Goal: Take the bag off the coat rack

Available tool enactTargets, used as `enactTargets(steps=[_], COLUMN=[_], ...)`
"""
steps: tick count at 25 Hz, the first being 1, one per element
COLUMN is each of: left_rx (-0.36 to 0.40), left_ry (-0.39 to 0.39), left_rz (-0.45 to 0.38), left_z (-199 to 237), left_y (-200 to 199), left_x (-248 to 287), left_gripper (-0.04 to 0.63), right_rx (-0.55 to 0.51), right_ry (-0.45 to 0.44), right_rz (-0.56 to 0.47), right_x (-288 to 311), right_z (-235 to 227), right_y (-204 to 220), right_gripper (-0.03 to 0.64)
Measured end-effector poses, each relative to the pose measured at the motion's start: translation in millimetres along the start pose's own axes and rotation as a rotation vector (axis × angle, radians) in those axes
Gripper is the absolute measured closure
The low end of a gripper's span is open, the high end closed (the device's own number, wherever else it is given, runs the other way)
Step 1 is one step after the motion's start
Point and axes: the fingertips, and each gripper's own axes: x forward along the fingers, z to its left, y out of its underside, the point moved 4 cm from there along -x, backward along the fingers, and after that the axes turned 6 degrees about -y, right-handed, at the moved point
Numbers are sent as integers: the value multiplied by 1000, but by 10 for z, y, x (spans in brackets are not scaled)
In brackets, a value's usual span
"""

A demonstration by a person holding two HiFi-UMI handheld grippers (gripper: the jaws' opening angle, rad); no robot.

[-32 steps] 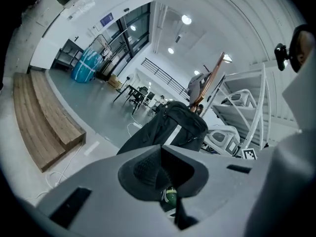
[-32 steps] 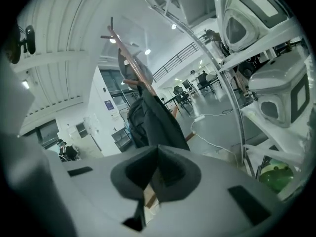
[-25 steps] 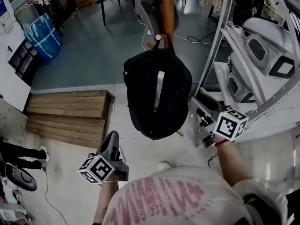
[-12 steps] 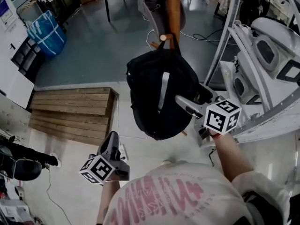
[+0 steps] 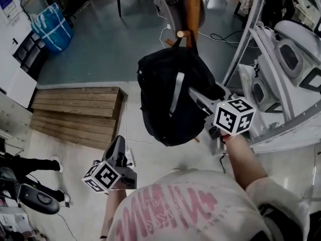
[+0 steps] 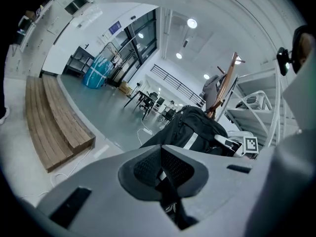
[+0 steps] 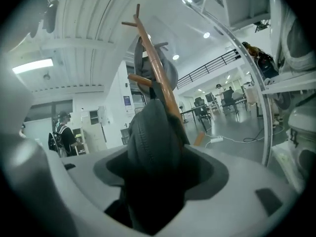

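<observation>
1. Head view.
   - Noted black bag (image 5: 170,99) hanging by its top loop from a peg (image 5: 180,34) of the wooden coat rack (image 5: 193,6), not yet off.
   - Found right gripper (image 5: 194,93) reaching in from the right, tips against the bag's right side, just beside the pale stripe (image 5: 175,92).
   - Logged its jaws as just having been closing in.
   - Found left gripper (image 5: 119,143) low and left of the bag, well apart from it, nose pointed toward it.
   - Recorded wooden platform (image 5: 75,114) on the floor at left, blue sack (image 5: 50,26) farther back, and white frame (image 5: 281,84) at right.

2. Left gripper view.
   - Saw jaws pressed fully together, pad against pad, nothing between them.
   - Saw the bag ahead and to the right, hanging on the coat rack.
   - Saw the right gripper's marker cube (image 6: 250,144) at the bag's right side.

3. Right gripper view.
   - Saw a padded black part of the bag standing between the jaws, filling the gap and touching both pads. Entered as gripped.
   - Saw the coat rack's pole rising behind it, slanted in frame.
   - Noted grey garment (image 7: 148,58) hung near the top of the pole.
   - Noted a person (image 7: 61,132) standing far off at left.
</observation>
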Motion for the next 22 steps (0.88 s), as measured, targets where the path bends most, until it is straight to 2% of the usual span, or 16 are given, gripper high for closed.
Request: enactTargets(steps=[6,10,22], left_rx=[19,-11,-32], left_ry=[38,46,66], left_rz=[24,41,55], left_z=[-110,-85,-44], left_y=[72,122,130], left_x=[64,97,235], left_gripper=[592,592,592], right_rx=[22,35,4], right_ry=[8,45,121], right_rz=[36,72,130], right_x=[26,63,132], right_z=[-21,-29,3], right_y=[57,75,121], right_gripper=[321,362,397])
